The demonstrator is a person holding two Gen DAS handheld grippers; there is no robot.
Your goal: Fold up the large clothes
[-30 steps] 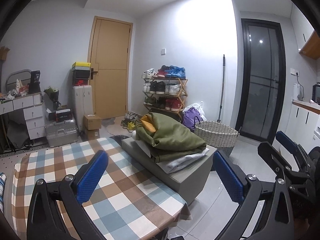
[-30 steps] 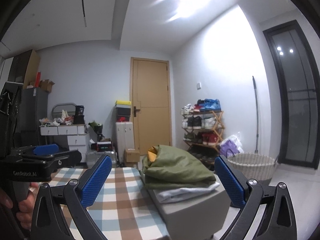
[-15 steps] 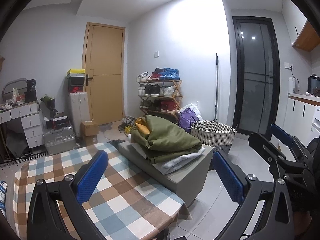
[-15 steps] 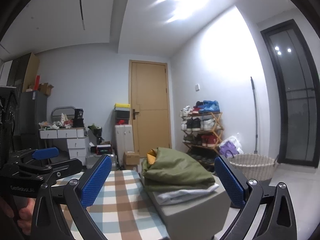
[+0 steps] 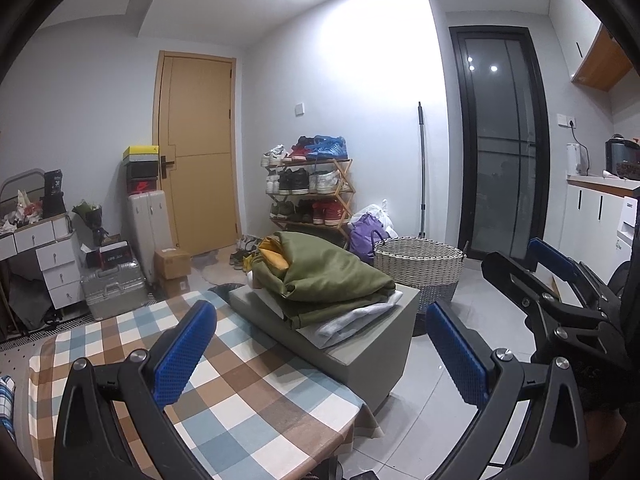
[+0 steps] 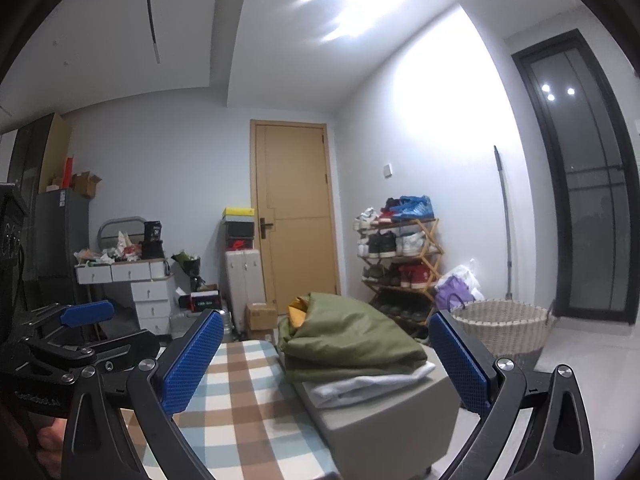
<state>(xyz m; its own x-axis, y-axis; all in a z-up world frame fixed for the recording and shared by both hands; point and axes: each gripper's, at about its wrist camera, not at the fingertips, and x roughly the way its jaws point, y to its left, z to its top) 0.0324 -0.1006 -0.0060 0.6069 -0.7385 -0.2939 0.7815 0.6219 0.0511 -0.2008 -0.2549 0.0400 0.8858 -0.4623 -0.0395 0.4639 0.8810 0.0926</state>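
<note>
Checked tablecloth (image 5: 248,372) bare. Olive jacket (image 5: 328,280) sits folded on the grey ottoman (image 5: 372,354), probably atop a white garment (image 6: 372,384). My left gripper (image 5: 320,352) and right gripper (image 6: 326,360) both spread, empty. Risk: a one-sided grab drags the stack off.

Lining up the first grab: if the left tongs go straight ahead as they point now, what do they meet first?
Probably the green garment atop the pile on the grey box. It sits centred between the open left tongs, past the checked tablecloth. Nothing shows in between, though depth is unclear.
</note>
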